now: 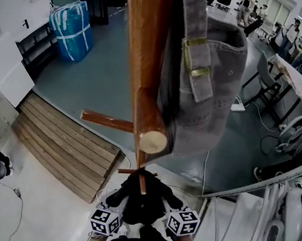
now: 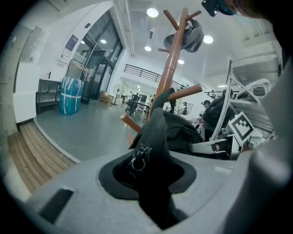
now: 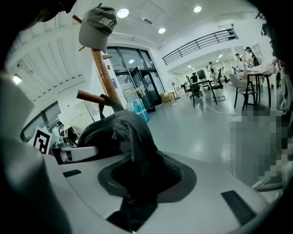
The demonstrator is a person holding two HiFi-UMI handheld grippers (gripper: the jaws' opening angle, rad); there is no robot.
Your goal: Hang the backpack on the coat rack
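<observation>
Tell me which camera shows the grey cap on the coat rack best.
The head view: the grey cap hangs close and large, its strap and brass buckle clear. The right gripper view shows it whole but small atop the coat rack; the left gripper view, only a small dark shape.

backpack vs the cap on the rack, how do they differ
Colour: the backpack is black, the cap is grey. State: the cap hangs high on the coat rack; the backpack is off it, clamped by the left gripper and right gripper lower down. Hardware: the backpack shows a zip pull, the cap a buckled strap. Both are soft fabric.
</observation>
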